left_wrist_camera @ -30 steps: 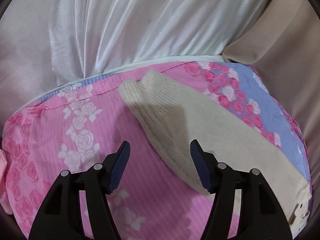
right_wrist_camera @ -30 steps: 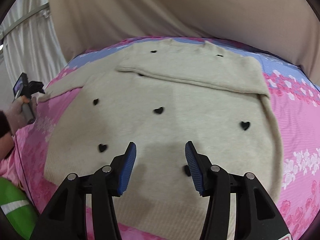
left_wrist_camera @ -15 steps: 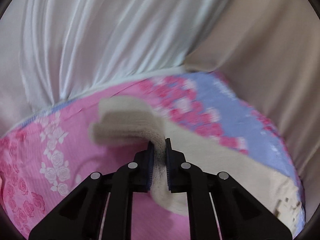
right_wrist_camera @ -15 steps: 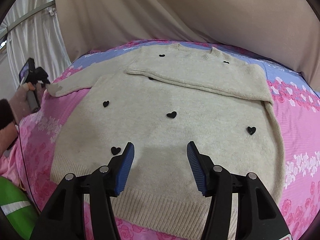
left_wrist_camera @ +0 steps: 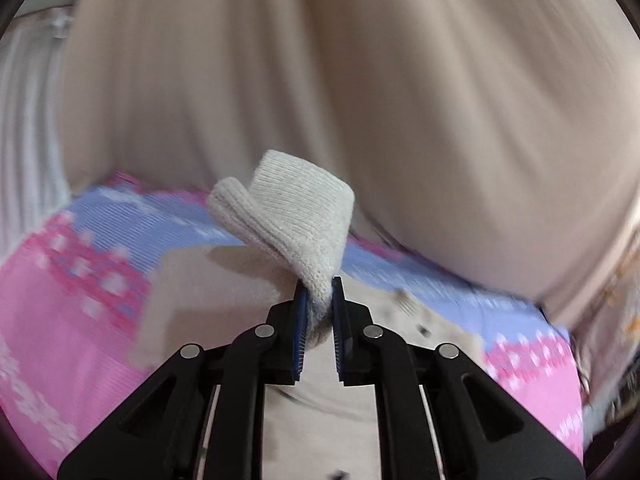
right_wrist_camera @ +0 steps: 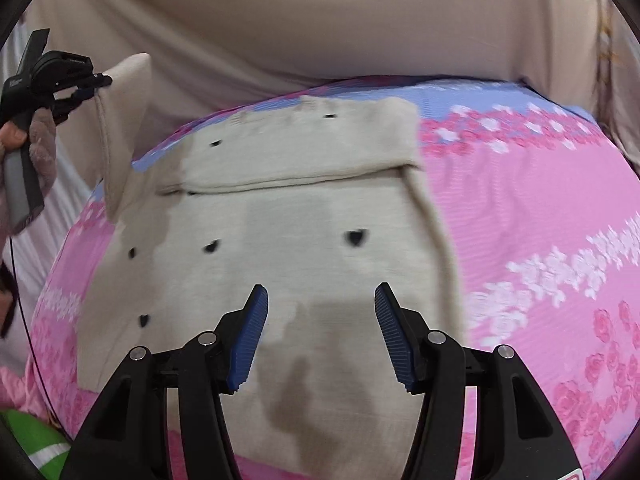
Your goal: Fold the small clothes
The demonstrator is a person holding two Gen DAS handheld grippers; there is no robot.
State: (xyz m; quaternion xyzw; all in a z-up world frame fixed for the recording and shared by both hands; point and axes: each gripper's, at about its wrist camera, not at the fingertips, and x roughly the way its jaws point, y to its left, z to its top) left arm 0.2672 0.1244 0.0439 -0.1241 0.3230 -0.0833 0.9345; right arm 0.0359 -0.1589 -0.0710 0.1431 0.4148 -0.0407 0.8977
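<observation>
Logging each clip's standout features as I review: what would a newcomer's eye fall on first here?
First, the ribbed sleeve cuff pinched in the left gripper, lifted above the bed and curling toward the beige curtain. Next, the cream sweater with small black hearts, spread flat on the pink floral sheet, with the right gripper hovering over its hem, jaws wide apart.

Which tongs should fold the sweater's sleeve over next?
Left. The left tongs are already shut on the sleeve, lifted off the sweater. The right tongs hang open, empty.
</observation>
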